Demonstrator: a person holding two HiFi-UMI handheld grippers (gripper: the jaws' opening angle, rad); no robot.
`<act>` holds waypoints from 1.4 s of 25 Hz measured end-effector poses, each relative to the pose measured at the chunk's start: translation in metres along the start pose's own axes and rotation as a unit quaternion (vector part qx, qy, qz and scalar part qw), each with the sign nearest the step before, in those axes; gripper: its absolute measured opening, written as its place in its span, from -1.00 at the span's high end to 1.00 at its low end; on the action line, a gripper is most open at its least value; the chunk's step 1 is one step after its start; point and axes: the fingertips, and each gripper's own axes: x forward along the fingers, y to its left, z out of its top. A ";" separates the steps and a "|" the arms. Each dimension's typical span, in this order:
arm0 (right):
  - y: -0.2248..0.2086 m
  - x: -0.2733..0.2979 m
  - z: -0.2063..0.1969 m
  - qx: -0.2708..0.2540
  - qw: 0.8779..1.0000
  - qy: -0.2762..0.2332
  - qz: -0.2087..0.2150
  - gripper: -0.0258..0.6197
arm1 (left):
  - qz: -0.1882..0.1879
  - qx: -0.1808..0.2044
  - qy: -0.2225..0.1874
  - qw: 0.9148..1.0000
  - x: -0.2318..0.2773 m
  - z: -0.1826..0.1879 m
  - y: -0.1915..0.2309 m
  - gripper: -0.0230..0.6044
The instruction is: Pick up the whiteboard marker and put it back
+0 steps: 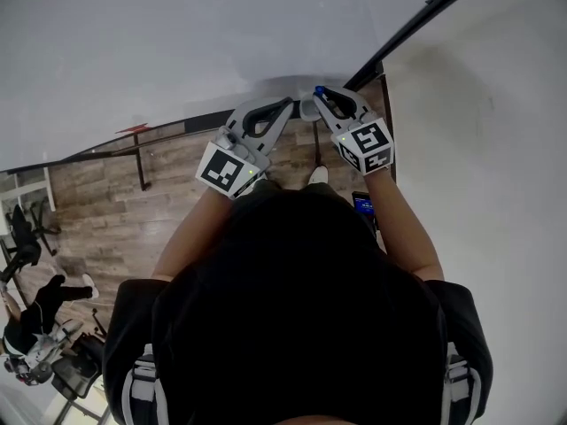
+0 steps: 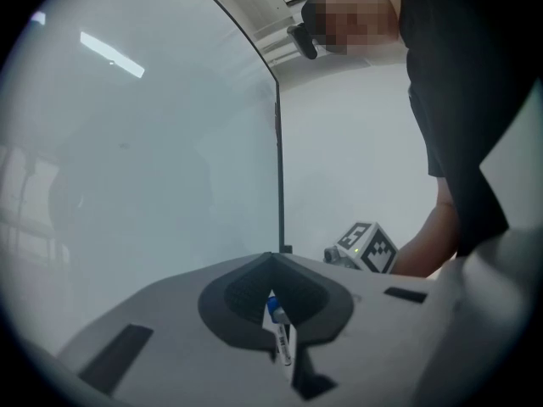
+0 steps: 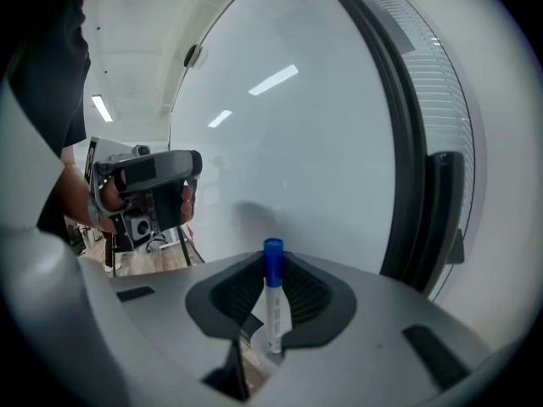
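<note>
Half the task looks done: the right gripper [image 1: 322, 101] has its fingers [image 3: 310, 292] clenched on the blue-capped whiteboard marker [image 3: 273, 305], held upright near the whiteboard [image 3: 322, 142], the left gripper [image 1: 285, 108] pinches a second marker [image 2: 281, 339] in its fingers [image 2: 237, 299], and the putting back is apparently not yet done.

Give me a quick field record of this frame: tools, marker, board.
marker: white body, blue cap, upright, cap up
right tool: closed on the marker
left tool: jaw tips together; a marker shows in the gap behind them, unclear whether it is gripped
whiteboard: blank where visible, just ahead of both tools
status: marker held, not yet put back
</note>
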 end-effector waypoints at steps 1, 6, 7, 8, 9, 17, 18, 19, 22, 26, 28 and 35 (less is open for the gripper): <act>-0.001 0.002 -0.003 -0.001 1.000 0.003 0.000 0.73 | 0.001 -0.002 -0.001 1.000 0.000 0.000 0.000 0.92; -0.001 0.013 -0.019 -0.008 1.000 0.020 0.005 0.73 | 0.009 -0.007 0.006 1.000 -0.001 -0.004 0.003 0.92; -0.001 0.015 -0.022 -0.009 1.000 0.024 0.005 0.73 | 0.008 -0.006 0.004 1.000 -0.001 -0.005 0.002 0.92; -0.002 0.016 -0.026 -0.009 1.000 0.029 0.004 0.73 | 0.005 -0.006 0.001 1.000 -0.001 -0.004 0.001 0.92; -0.002 0.018 -0.030 -0.009 0.999 0.033 0.003 0.73 | 0.004 -0.005 -0.003 1.000 -0.002 -0.004 0.001 0.92; -0.008 0.028 -0.058 0.000 0.998 0.061 0.003 0.73 | 0.016 -0.005 -0.009 1.000 -0.006 0.002 0.004 0.92; -0.007 0.029 -0.059 -0.001 0.998 0.062 0.004 0.73 | 0.018 -0.004 -0.009 1.000 -0.007 0.002 0.004 0.92; -0.006 0.030 -0.061 -0.001 0.998 0.064 0.005 0.73 | 0.019 -0.004 -0.008 1.000 -0.008 0.001 0.005 0.92; -0.005 0.033 -0.068 -0.001 0.997 0.072 0.006 0.73 | 0.021 -0.006 -0.005 1.000 -0.011 -0.002 0.006 0.92; -0.003 0.037 -0.075 -0.005 0.996 0.083 0.009 0.73 | 0.025 -0.008 -0.006 1.000 -0.016 0.000 0.007 0.92; -0.001 0.041 -0.078 -0.011 0.996 0.091 0.009 0.73 | 0.029 -0.009 -0.005 1.000 -0.020 0.000 0.007 0.92; -0.007 0.054 -0.101 -0.008 0.992 0.121 0.015 0.73 | 0.031 -0.004 -0.001 1.000 -0.015 -0.002 0.006 0.92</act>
